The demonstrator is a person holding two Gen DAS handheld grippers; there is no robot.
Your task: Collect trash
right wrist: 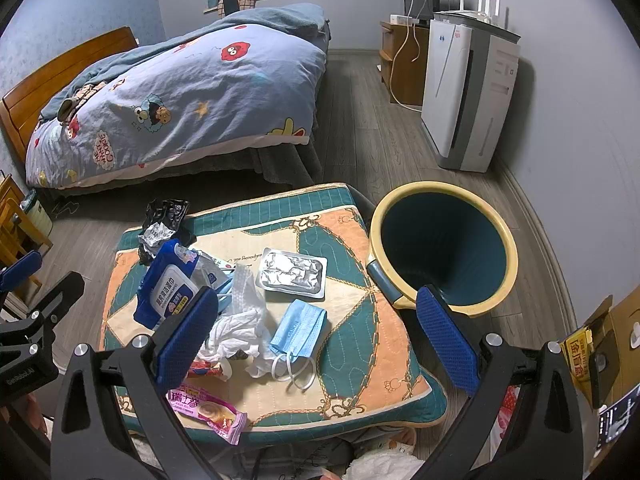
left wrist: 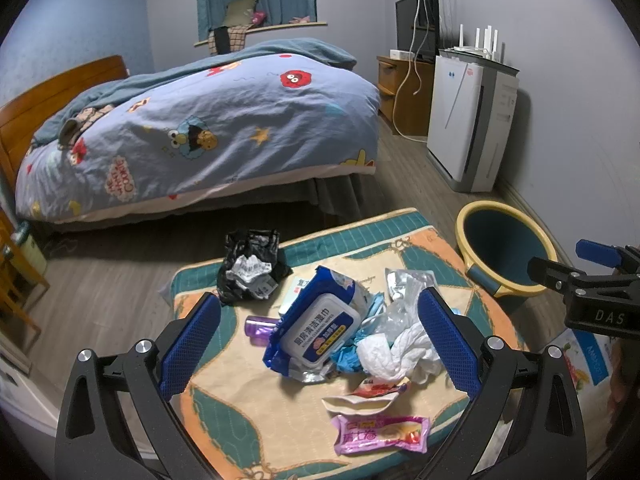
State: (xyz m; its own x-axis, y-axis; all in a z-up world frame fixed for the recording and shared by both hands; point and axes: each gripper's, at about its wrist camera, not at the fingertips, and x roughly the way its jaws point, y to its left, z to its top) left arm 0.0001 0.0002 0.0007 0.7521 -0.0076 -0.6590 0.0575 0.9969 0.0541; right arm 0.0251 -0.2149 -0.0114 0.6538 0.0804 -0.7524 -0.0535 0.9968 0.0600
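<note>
Trash lies on a quilted cushion (right wrist: 352, 344), also in the left wrist view (left wrist: 248, 420): a blue wet-wipe pack (left wrist: 320, 328) (right wrist: 168, 284), crumpled white tissue (left wrist: 400, 352) (right wrist: 236, 332), a blue face mask (right wrist: 298, 326), a silver foil tray (right wrist: 292, 274), a pink snack wrapper (left wrist: 380, 434) (right wrist: 208, 410), and a black crumpled bag (left wrist: 250, 266) (right wrist: 164, 220). A yellow-rimmed blue bin (right wrist: 444, 248) (left wrist: 504, 252) stands right of the cushion. My left gripper (left wrist: 320, 332) is open above the wipes and tissue. My right gripper (right wrist: 316, 328) is open above the mask.
A bed with a cartoon duvet (left wrist: 208, 128) lies behind the cushion. A white air purifier (right wrist: 468, 92) and a wooden cabinet (right wrist: 404, 64) stand along the right wall. A cardboard box (right wrist: 612, 340) sits at far right. The floor is wood.
</note>
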